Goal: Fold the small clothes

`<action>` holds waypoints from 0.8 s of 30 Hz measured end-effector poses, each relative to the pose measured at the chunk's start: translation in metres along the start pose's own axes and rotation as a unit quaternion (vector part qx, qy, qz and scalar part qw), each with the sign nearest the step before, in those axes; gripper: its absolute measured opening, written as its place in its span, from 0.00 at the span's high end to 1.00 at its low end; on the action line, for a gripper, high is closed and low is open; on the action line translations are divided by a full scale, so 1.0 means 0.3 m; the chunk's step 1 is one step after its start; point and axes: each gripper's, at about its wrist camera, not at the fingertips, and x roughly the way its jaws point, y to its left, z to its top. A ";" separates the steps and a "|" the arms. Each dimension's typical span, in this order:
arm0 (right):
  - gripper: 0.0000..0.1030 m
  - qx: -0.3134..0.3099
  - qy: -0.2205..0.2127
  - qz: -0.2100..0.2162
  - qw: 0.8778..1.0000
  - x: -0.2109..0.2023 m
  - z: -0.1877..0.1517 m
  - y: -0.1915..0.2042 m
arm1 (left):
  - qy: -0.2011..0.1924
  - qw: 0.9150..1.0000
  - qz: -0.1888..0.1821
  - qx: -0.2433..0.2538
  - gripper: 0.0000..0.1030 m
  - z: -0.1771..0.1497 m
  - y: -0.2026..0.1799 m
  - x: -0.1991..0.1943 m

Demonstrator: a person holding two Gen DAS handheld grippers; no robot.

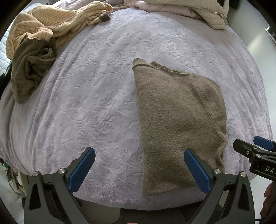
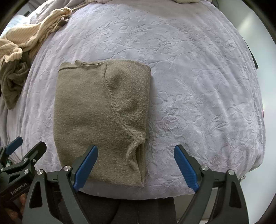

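At the far left of my view a crumpled olive-brown garment [image 1: 31, 69] lies in a heap on the bed, touching and partly under a cream striped garment [image 1: 57, 22] that sprawls toward the head of the bed, both well apart from where I am working. The lavender embossed bedspread [image 1: 96, 96] runs bare between that heap and my left gripper [image 1: 139, 169], whose blue-padded jaws are spread wide and hold nothing; the left finger hangs over bare bedspread, the right finger over the near part of the folded taupe knit sweater [image 1: 176, 120]. That sweater lies flat near the front edge of the bed, folded into a rough rectangle, its ribbed neckline at the far end and an armhole seam curving down its top layer. In the right wrist view the stacked edges of the fold show at its near right corner. My right gripper [image 2: 136, 168] is also spread and empty, one finger over the sweater's near edge, the other over bare bedspread to the right. Nothing lies between either gripper and the sweater. At the back right a pale quilted jacket [image 1: 212, 15] rests at the head of the bed, far from the sweater.
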 end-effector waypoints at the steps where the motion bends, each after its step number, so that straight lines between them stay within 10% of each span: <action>1: 0.11 0.000 0.000 0.000 1.000 0.000 0.000 0.001 | 0.000 1.000 0.000 0.000 0.00 0.000 0.000 0.000; 24: 0.11 -0.003 -0.002 -0.004 1.000 -0.003 -0.003 0.003 | 0.000 1.000 0.001 -0.002 0.00 -0.005 -0.009 -0.002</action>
